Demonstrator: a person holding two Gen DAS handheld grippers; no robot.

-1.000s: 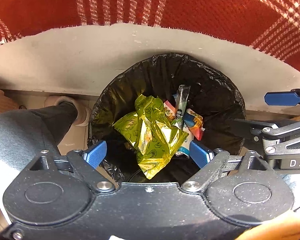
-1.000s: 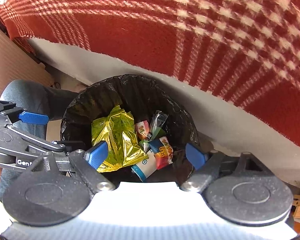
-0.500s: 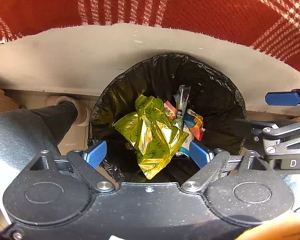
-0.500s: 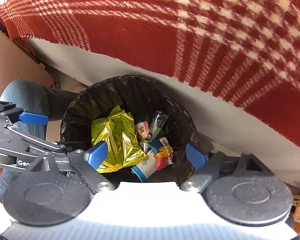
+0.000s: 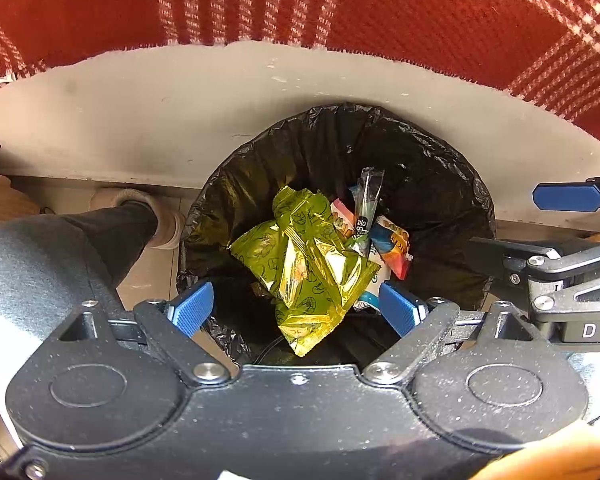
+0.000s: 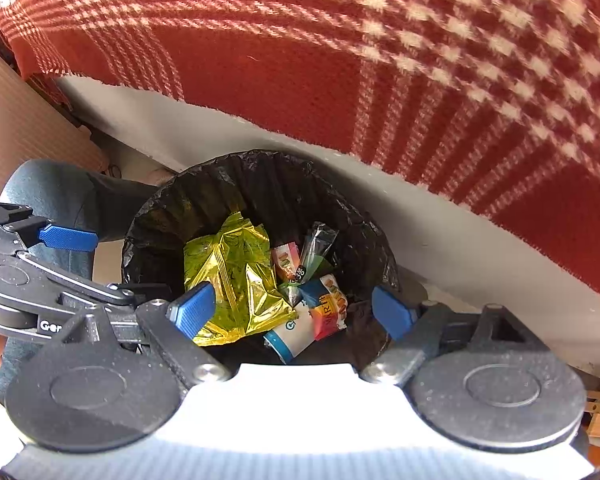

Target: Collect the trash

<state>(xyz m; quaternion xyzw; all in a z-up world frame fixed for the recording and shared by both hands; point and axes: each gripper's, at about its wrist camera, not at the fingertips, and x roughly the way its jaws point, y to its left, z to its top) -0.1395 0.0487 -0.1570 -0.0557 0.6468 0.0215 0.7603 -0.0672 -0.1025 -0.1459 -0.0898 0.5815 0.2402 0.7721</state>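
Your two fisheye views are bright and mostly sharp at centre, with straight edges bowing hard toward the corners. The yellow foil snack bag (image 5: 308, 276) throws glare, while the black bin liner (image 5: 432, 184) swallows light and hides its folds. In your right view the plaid blanket (image 6: 440, 64) blurs at top right, and the white gripper body (image 6: 296, 412) is blown out.
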